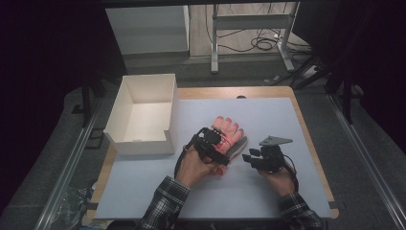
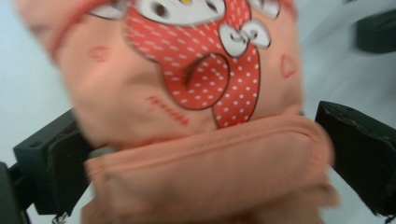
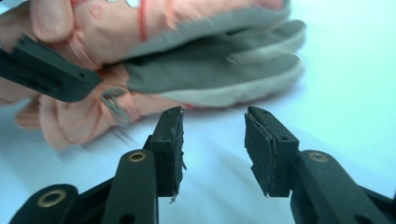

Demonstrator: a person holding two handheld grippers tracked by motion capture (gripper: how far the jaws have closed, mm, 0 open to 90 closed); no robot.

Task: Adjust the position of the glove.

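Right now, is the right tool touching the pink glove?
Apart. The right gripper view shows the right tool with its jaws open and nothing between them, and a strip of bare white table separates them from the pink glove.

White open box (image 1: 143, 115) left on table (image 1: 268, 191)

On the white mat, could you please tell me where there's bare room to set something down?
Free: the mat's far right corner beyond the glove, and its near-left stretch below the white box. Crowded: the middle, where the left claw and right claw flank the glove.
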